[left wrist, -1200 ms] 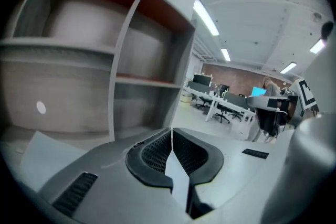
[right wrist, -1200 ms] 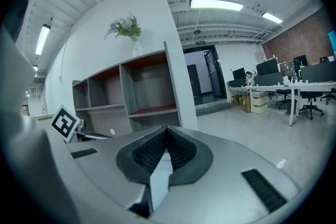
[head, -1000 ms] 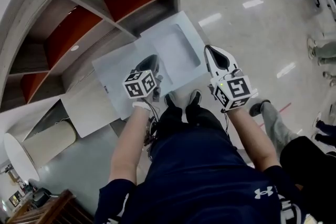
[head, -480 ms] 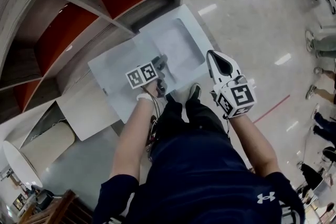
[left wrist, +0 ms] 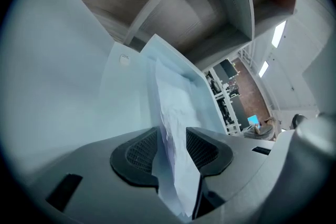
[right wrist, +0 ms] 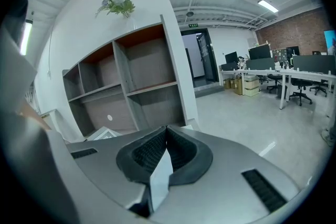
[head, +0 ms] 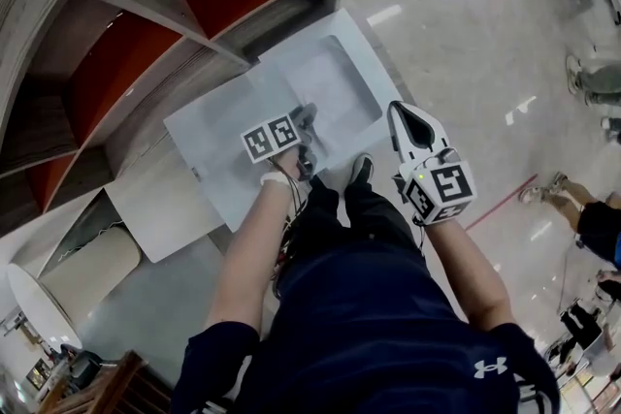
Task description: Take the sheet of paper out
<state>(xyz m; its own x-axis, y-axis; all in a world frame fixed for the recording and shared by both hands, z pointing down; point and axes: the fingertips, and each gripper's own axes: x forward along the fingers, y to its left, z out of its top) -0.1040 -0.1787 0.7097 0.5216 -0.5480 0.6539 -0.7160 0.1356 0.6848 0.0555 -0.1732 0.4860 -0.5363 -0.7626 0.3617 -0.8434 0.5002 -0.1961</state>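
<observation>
Your left tongs (left wrist: 171, 136) have their jaws released and wide; the near edge of the sheet of paper (left wrist: 170, 105) stands between the pads, at most brushing one of them, not pinched; from the tips the sheet runs away into the white folder (head: 215, 148) that lies open just ahead of and below those tongs; your right tongs (right wrist: 167, 131) hang off to the right of the folder, touching nothing I can see, jaws clenched tip to tip, with a white sliver in the gap behind the tips that I cannot tell apart from the tool itself; beyond the folder, close behind it, stand the shelves (head: 146, 44); judge the sheet as very light, thin and limp, a little crinkled; it would likely buckle if pushed and tear if jerked, and it should slide easily on the smooth folder; take it on that near edge, deep enough that both pads cover paper, and draw it back along its own plane; the folder looks light too and may drag along, so the right tongs may have to pin it
</observation>
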